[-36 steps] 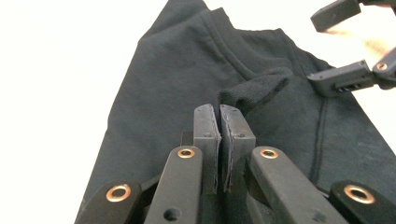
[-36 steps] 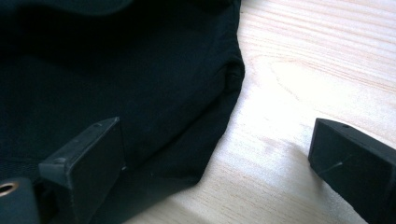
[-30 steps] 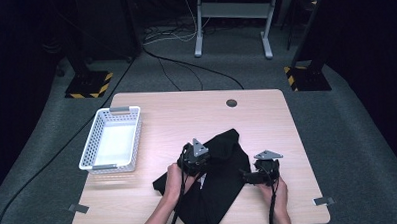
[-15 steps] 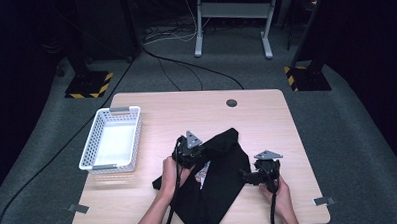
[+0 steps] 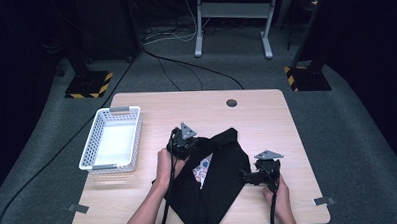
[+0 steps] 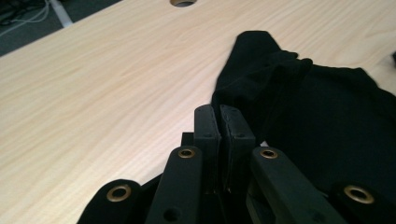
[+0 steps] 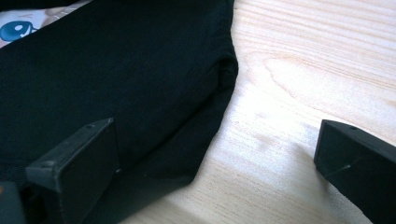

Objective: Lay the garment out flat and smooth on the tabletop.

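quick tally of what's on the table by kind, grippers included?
Black garment: 1
White basket: 1
Handheld grippers: 2, left gripper and right gripper
Total: 4

A light wooden table with rounded corners stands on grey carpet. A round cable hole sits near its far edge. On the left part rests a white perforated plastic basket with grey handles, nothing visible inside. A black garment lies spread over the near middle, a patch of white printed fabric showing within its folds, its near end reaching the table's near edge
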### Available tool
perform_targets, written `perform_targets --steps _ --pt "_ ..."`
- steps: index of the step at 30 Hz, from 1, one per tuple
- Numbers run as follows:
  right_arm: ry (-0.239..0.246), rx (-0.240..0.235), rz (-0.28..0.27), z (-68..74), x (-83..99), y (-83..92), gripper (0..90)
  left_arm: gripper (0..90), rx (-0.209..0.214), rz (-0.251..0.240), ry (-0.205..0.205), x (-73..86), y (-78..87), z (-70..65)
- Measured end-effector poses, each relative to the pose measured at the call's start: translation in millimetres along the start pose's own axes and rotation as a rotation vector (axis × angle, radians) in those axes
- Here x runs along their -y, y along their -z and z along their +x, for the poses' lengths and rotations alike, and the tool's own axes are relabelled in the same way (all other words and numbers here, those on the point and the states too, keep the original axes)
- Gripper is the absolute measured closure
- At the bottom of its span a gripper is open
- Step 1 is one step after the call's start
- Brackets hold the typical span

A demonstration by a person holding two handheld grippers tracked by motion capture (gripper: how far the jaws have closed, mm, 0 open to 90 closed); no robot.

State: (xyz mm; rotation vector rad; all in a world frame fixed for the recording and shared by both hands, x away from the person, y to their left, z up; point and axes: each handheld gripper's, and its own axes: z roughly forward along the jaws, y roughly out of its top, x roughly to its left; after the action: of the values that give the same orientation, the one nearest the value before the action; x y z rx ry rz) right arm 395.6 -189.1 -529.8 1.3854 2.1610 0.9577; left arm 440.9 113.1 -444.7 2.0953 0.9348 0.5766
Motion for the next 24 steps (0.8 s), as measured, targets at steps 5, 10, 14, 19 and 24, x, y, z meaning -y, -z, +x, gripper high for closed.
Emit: perform_targets --steps 5,10,14,19,24 --pt "-0.037 0.010 -0.013 -3.9 0.8 2.0 2.0 85.9 -0.007 -0.003 0.018 -3.0 -0.2 9.0" --pt "-0.064 0.027 -0.025 -6.1 1.2 2.9 4.6 85.9 -0.024 -0.004 0.020 -8.7 -0.3 15.1" --pt "-0.055 0.042 -0.018 -4.6 0.9 2.2 4.5 86.0 -0.032 -0.012 0.031 -13.6 -1.6 20.5" --pt "-0.045 0.050 -0.015 -3.3 1.1 1.9 4.4 86.0 -0.047 -0.001 0.026 -14.6 -6.0 25.2" --pt "-0.042 0.055 -0.012 -2.2 1.2 2.0 4.3 85.9 -0.062 0.008 0.043 -13.7 -10.1 33.6"
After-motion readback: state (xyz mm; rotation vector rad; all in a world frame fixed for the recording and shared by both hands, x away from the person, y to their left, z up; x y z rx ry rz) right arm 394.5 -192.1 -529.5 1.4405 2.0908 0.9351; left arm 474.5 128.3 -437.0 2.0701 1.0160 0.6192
